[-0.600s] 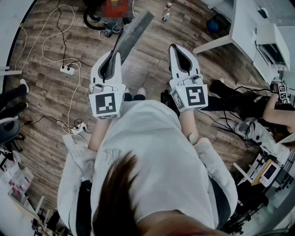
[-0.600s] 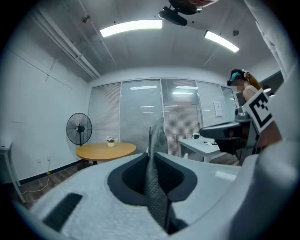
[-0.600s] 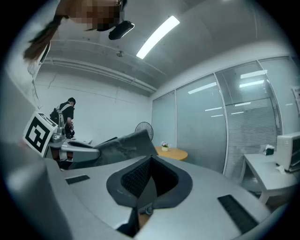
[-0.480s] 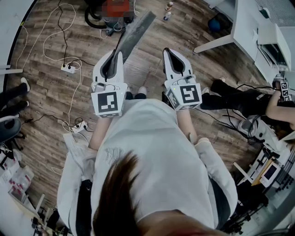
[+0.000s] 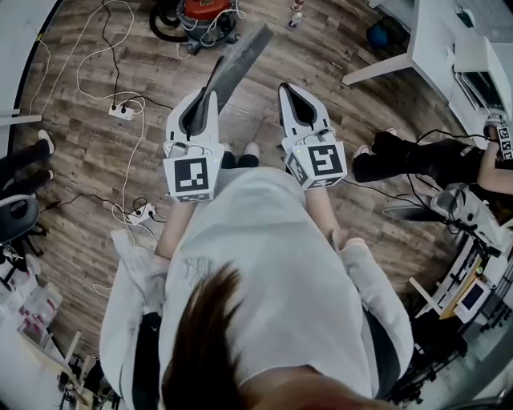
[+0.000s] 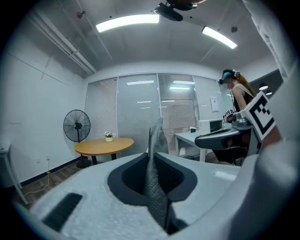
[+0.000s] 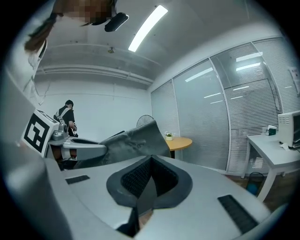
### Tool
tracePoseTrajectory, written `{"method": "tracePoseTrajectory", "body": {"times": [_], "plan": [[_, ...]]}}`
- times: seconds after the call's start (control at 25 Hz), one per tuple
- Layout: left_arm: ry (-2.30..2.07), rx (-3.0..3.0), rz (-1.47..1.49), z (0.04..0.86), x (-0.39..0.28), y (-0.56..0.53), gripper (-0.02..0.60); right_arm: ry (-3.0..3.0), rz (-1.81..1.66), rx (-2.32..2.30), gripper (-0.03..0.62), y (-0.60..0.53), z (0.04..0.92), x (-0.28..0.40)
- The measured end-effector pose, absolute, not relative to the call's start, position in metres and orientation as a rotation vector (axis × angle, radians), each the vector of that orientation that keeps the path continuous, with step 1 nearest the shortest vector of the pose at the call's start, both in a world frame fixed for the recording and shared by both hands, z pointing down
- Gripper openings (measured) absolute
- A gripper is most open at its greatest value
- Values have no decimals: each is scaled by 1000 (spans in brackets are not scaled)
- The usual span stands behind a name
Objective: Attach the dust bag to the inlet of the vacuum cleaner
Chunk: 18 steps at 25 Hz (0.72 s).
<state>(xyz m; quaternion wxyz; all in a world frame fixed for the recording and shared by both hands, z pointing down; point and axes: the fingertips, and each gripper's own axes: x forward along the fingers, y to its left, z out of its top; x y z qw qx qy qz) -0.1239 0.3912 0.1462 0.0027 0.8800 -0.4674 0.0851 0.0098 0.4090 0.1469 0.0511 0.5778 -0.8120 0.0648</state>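
Pinched at its near end between the jaws of the left gripper [image 5: 204,96]: the grey dust bag [image 5: 240,60], a flat strip slanting forward and to the right in the air above the wooden floor [image 5: 96,184]. Well apart from the red vacuum cleaner [image 5: 204,10], far ahead at the floor's far edge among looped white cables [image 5: 88,48]. Just beside the left gripper, on its right and level with it, the right gripper [image 5: 292,90], jaws pressed together on nothing. Farther out, a power strip [image 5: 122,111] toward the floor's left side, a white desk [image 5: 437,44] at its far right corner, a seated person's legs [image 5: 417,160] by its right edge.
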Motion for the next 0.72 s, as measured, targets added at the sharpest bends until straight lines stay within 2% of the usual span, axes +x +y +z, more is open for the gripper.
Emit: {"method": "tracePoseTrajectory", "body": {"times": [0.72], "plan": [[-1526,2745,302,154,-114,418,41,-2543,182,1787,3,436,140,39]]}}
